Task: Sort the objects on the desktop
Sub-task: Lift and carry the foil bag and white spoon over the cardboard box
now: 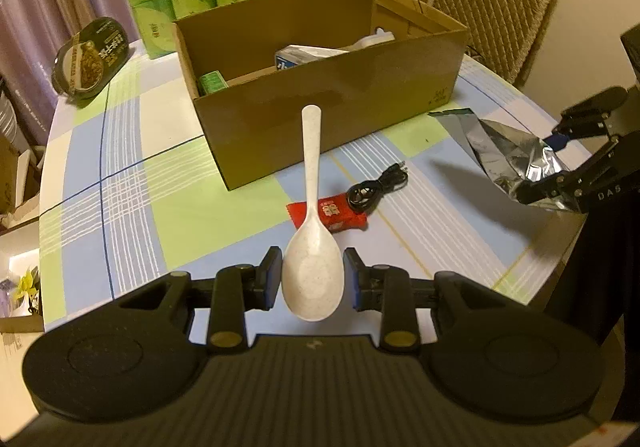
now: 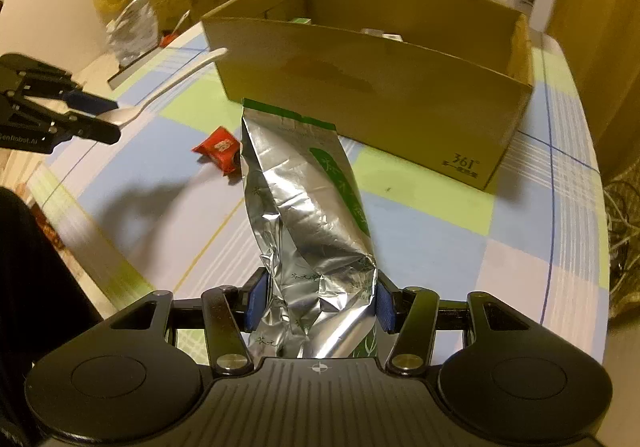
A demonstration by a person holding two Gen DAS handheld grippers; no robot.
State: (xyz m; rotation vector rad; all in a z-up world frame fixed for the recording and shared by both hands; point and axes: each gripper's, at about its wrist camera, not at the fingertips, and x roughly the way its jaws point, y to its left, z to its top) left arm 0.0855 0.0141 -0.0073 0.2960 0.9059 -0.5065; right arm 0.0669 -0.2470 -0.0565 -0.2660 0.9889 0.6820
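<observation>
Mid-carry, both loads up off the counter (image 1: 120, 175). Left hand-held gripper (image 1: 313, 278) clamped on the bowl of a white spoon (image 1: 311, 183), handle pointing away toward the cardboard box (image 1: 320, 95). Right hand-held gripper (image 2: 318, 305) clamped on the crumpled lower end of a silver foil bag (image 2: 308, 207), green-edged top sticking out forward, short of the box's near wall. Box open-topped, already holding a small carton (image 1: 296, 57), a green packet (image 1: 212, 82) and something white at the back. Left on the counter, just in front of the box: red snack packet (image 1: 336, 213) and coiled black cable (image 1: 376, 187), touching or nearly so. Step in hand, by the look of it: carrying spoon and bag to the box. Next move likely calls for lifting each load clear above the near wall, then forward over the opening before letting go; spoon handle leads and could catch the rim; bag tall and floppy, may fold against the wall. Packet and cable not yet picked up.
</observation>
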